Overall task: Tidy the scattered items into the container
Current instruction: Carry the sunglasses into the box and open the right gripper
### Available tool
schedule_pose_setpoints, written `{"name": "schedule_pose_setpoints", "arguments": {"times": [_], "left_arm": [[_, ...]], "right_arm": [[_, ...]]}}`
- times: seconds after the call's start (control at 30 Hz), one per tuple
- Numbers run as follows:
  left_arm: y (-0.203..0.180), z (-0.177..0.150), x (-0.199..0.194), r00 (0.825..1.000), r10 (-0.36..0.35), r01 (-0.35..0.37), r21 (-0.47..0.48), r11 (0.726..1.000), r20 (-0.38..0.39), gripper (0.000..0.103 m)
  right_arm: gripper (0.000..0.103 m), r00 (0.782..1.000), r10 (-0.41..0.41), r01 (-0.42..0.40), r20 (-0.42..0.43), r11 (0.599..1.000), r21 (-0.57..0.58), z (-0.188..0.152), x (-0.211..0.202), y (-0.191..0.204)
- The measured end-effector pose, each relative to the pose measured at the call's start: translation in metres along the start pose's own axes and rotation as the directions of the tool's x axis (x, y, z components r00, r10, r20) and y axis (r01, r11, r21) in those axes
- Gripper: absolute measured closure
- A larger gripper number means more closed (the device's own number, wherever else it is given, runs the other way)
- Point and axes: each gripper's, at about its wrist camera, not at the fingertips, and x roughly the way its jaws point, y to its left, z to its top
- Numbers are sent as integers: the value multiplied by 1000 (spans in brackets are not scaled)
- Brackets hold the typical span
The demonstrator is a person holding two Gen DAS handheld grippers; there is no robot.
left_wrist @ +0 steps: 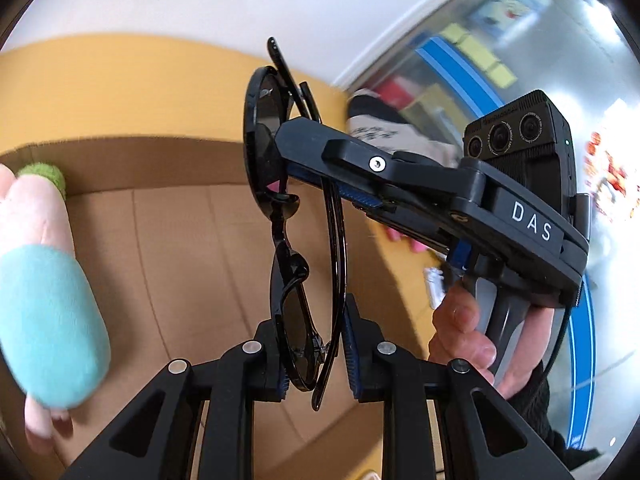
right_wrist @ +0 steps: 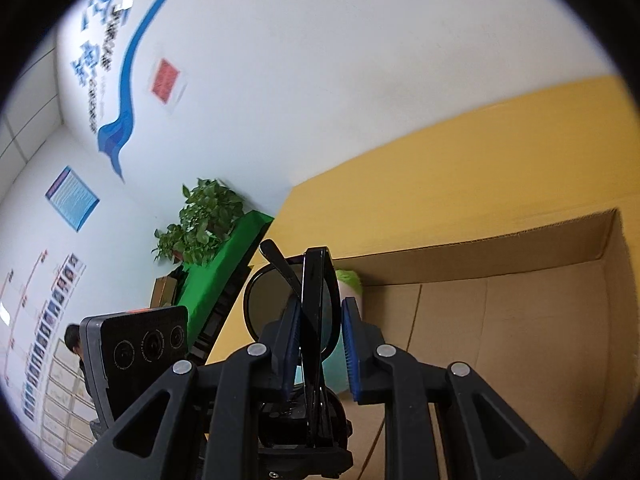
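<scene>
The right gripper [right_wrist: 318, 350] holds black sunglasses [right_wrist: 316, 312] between its blue-padded fingers [right_wrist: 352, 356], jaws nearly closed on the folded frame, one dark lens [right_wrist: 268, 304] showing to the left. Below them the left gripper [right_wrist: 304, 432] grips the glasses' lower end, its camera body [right_wrist: 140, 348] at the left. Behind lies an open cardboard box [right_wrist: 500, 264] on a yellow table [right_wrist: 460, 168], with a plush toy [right_wrist: 350, 284] partly hidden inside. A potted plant [right_wrist: 200, 216] stands by the white wall [right_wrist: 320, 60].
</scene>
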Motion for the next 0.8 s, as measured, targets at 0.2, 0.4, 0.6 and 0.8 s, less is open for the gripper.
{"name": "schedule_pose_setpoints", "arguments": {"times": [0.2,0.4,0.6,0.8], "left_arm": [[47,20,55,990,87,-97,-92,991,-113,81],[78,19,90,968,159,-190,-148,971,-195,81],[77,12,100,945,241,-272,-122,954,-223,77],[63,3,86,946,283,-304,-122,945,-160,43]], "right_arm": [[87,997,-14,22,-72,993,117,-1,57,-62],[94,988,-35,61,-148,982,178,-20,100,-100],[91,982,-51,88,-184,977,195,-25,115,-111],[35,980,-79,116,-183,973,200,-25,115,-108]]}}
